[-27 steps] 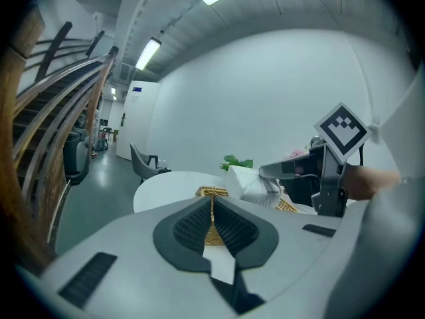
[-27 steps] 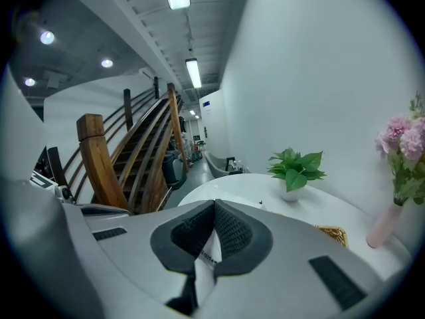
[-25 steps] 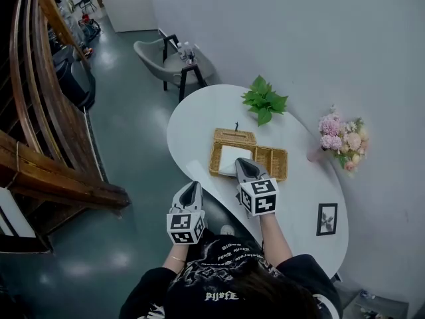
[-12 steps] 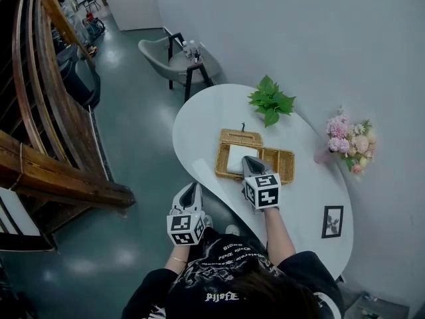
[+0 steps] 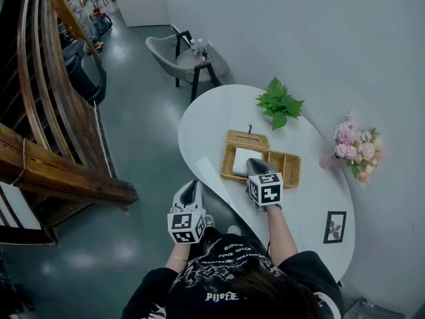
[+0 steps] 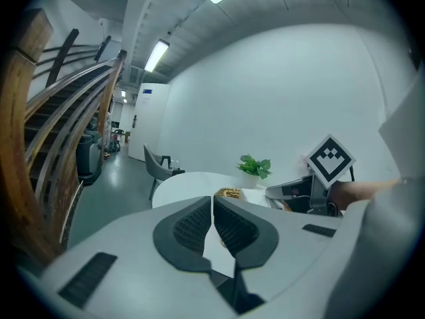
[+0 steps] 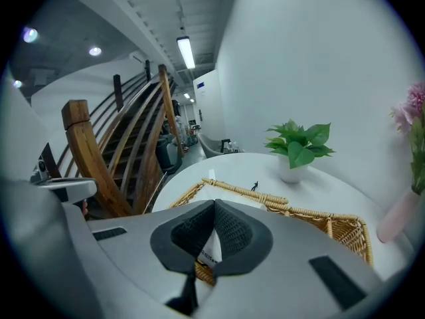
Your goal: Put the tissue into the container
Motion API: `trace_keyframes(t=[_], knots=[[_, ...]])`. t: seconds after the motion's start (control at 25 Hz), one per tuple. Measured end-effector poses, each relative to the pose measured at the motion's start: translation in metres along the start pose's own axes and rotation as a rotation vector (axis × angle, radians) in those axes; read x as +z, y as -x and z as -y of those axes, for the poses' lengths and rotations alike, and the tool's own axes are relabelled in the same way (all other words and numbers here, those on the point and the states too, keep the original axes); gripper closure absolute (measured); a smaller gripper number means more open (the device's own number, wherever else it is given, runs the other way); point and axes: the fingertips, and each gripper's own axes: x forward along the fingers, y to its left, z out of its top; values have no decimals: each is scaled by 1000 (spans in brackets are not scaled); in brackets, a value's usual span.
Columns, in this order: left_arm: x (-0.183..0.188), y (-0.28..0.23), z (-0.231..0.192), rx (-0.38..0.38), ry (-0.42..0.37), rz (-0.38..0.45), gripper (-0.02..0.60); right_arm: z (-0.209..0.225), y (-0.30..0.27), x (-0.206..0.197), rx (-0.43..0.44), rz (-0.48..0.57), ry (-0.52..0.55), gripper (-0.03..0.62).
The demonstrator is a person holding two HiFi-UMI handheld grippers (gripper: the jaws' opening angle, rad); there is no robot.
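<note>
Tissue [image 5: 244, 159], a flat white pack, lies in the left compartment of the woven container [image 5: 292, 173], which sits on the white table [image 5: 206, 121]. Closest to the camera, the left gripper [image 5: 192, 189] hangs off the table's near edge, over the floor and just in front of the person's dark printed top; its own view shows the fingers pressed together at the tips with nothing caught between them. Beyond it, the right gripper [image 5: 253, 165] reaches over the container's near rim, its tip at the near edge of the tissue. Its fingers are also closed tip to tip, and white wrapper with small print shows through the narrow slot below the tips; whether they nip an edge of that wrapper cannot be told. The container's right compartment looks bare. To the right a small framed picture [image 5: 335, 226] lies flat on the table, pink flowers [image 5: 356, 153] stand near the wall, and a green potted plant [image 5: 279, 102] sits behind the container. Farther off, a grey chair [image 5: 174, 53] stands on the floor, and a wooden stair railing [image 5: 50, 111] curves along the left.
</note>
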Motion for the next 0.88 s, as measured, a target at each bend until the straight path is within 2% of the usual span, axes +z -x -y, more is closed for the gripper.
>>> trace_keyframes(t=[0.4,0.88], knots=[[1,-8,-7,2,6,-17,551,2,-18,-12,-6,-89,40,569],[0,-15,-12,-19,12,-20,551,4,-34,-22,-46,-236,31,569]])
